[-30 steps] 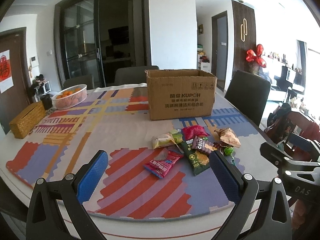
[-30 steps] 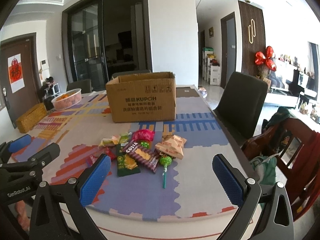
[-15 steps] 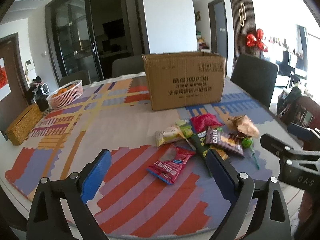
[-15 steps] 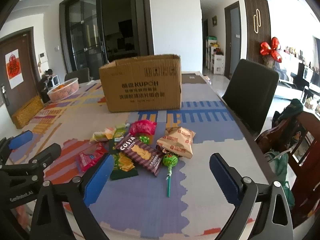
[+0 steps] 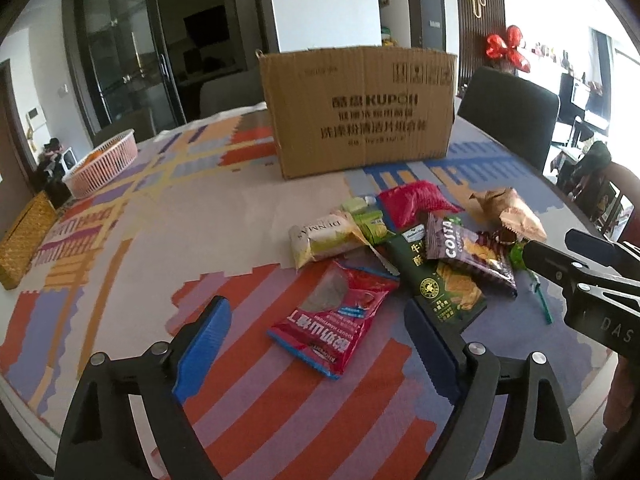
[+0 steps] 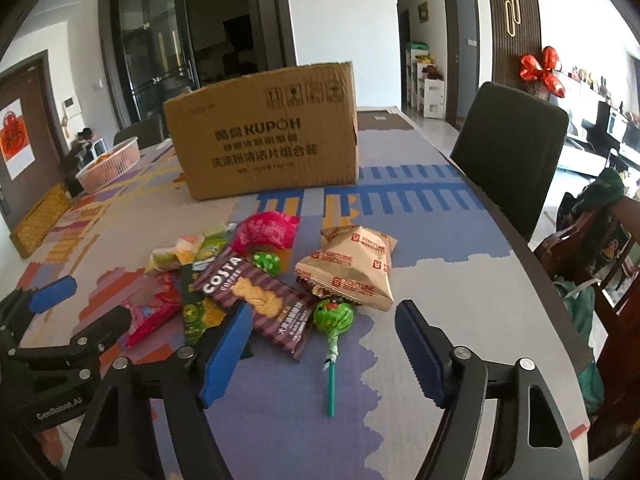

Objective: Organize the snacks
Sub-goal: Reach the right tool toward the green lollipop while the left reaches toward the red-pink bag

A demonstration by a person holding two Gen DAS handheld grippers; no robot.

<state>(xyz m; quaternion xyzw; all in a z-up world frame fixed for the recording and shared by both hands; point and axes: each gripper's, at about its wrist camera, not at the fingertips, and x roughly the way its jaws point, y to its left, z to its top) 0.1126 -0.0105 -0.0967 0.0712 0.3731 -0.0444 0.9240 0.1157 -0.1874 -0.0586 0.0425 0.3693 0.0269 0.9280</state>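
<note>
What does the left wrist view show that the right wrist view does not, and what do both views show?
Only the left wrist view shows the cream DINMAS packet clearly enough to read its print, and the whole red packet in front of the left gripper. Only the right wrist view shows the whole green lollipop with its stick, and the Fortune print on the tan packet. Both show the KUPOH cardboard box, the Costa packet, the pink basket and the patterned tablecloth.
</note>
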